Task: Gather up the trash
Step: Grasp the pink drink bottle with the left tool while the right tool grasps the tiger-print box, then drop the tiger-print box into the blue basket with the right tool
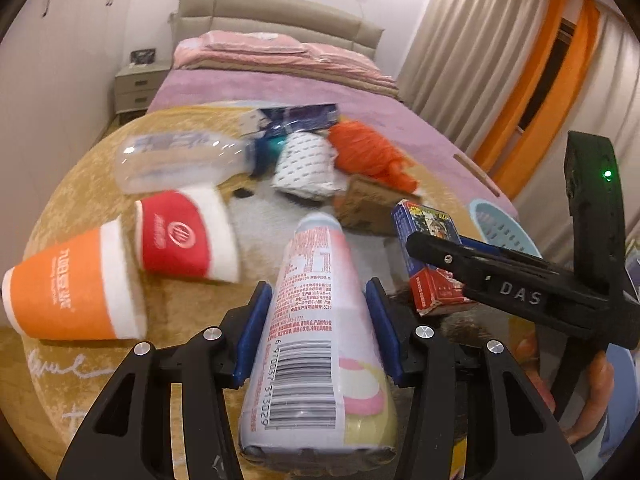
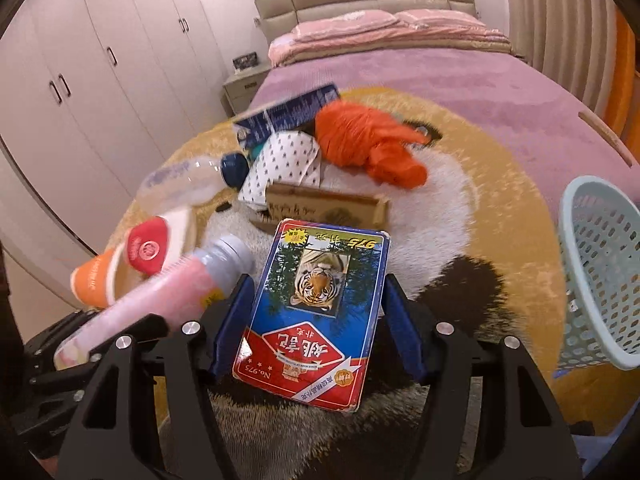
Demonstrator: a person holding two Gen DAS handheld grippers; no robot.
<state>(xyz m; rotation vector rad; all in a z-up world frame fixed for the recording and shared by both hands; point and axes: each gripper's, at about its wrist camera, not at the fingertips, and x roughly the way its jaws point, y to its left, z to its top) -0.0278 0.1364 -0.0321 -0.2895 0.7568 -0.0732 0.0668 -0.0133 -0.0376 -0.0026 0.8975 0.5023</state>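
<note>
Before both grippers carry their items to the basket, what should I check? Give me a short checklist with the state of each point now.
1. Left gripper holds the pink bottle between its pads: ok.
2. Right gripper holds the card box: the left pad touches, but the right pad shows a gap: cannot tell.
3. Both items are lifted off the rug: ok.
4. Basket stands open on the right: ok.
5. Room inside the basket: cannot tell.

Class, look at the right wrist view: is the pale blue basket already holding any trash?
No. The pale blue basket looks empty through its mesh wall.
</note>
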